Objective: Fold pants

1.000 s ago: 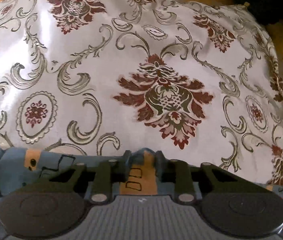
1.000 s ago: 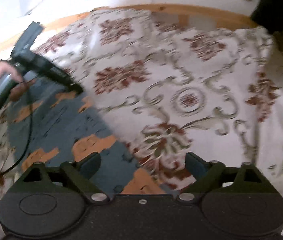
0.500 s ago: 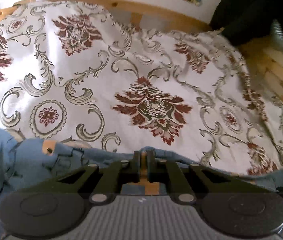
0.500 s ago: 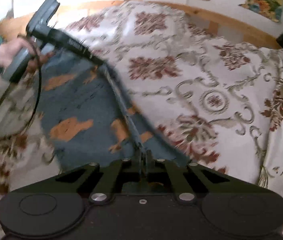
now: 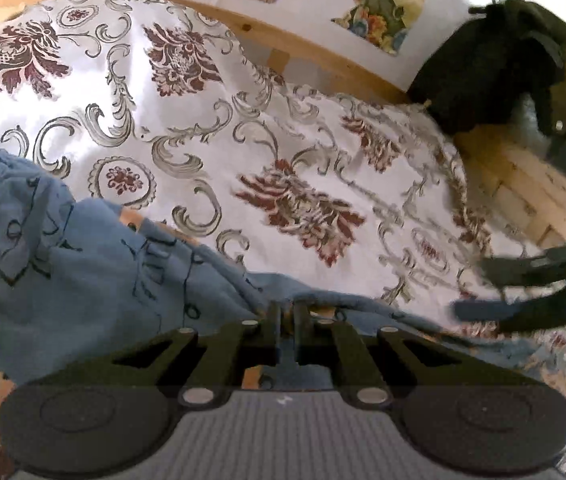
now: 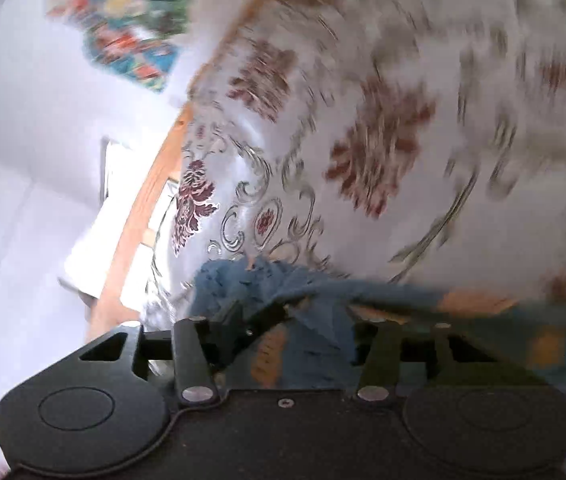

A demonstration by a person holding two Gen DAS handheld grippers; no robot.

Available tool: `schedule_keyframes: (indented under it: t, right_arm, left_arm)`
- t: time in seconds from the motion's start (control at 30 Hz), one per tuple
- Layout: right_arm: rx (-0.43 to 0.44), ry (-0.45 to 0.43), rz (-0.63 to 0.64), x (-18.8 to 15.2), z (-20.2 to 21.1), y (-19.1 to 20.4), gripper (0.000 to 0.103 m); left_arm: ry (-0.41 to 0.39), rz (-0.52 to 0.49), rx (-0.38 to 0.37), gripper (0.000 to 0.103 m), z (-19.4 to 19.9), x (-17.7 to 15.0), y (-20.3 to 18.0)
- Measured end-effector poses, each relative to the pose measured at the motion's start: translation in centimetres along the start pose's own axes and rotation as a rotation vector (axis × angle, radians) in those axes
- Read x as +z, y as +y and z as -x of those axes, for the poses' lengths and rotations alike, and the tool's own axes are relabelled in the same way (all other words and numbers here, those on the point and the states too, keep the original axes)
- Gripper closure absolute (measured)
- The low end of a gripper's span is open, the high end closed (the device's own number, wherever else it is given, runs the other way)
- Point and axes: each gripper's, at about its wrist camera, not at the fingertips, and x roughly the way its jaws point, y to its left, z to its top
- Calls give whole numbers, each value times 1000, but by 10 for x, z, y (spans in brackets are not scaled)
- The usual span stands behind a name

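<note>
The pants [image 5: 83, 280], blue with orange patches and dark line drawings, lie bunched at the near left of a bed, on a white bedspread [image 5: 243, 128] patterned with maroon flowers and grey scrolls. The left gripper [image 5: 287, 312] has its jaws drawn almost together, pinching a raised fold at the pants' far edge. In the right wrist view, heavily blurred, the right gripper [image 6: 295, 312] has its fingers standing apart with blue cloth bunched between them; whether they press on it I cannot tell. Beyond the bedspread runs a wooden bed frame [image 5: 307, 52]; a dark bag [image 5: 495, 72] sits at far right, under colourful pictures [image 5: 379, 4] on the white wall.
</note>
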Motion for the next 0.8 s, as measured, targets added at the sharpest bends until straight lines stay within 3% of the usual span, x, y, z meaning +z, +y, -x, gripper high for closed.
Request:
schedule_keyframes:
  t: [0.13,0.27,0.33,0.5,0.63,0.67,0.7,0.73,0.8]
  right_arm:
    - [-8,11,-133,-1,-39,-6,54]
    - [-56,-14,-190,8,-58,-14,54]
    - [-62,-32,-206,14,-64,-18,54]
    - [-60,-11,-209,25,-86,-19,54]
    - [-65,26,-170,37,-105,-9,55]
    - [-84,36,-147,40,-109,-4,60]
    - [-114,50,-103,43,-112,2,92]
    - [-158,61,-33,47,-114,11,100]
    - [-182,31,51,57,-110,24,100]
  left_arm:
    - [-24,-39,-32,97,6,4,-2]
    - [11,-19,-30,96,6,6,5]
    - [41,-15,10,96,9,4,12]
    - [134,-22,210,96,21,-2,38]
    - [127,49,242,96,32,2,55]
    - [124,49,251,96,33,3,57]
    - [121,45,265,96,32,4,58]
    - [120,40,281,96,32,4,58]
    - [134,22,309,97,29,4,58]
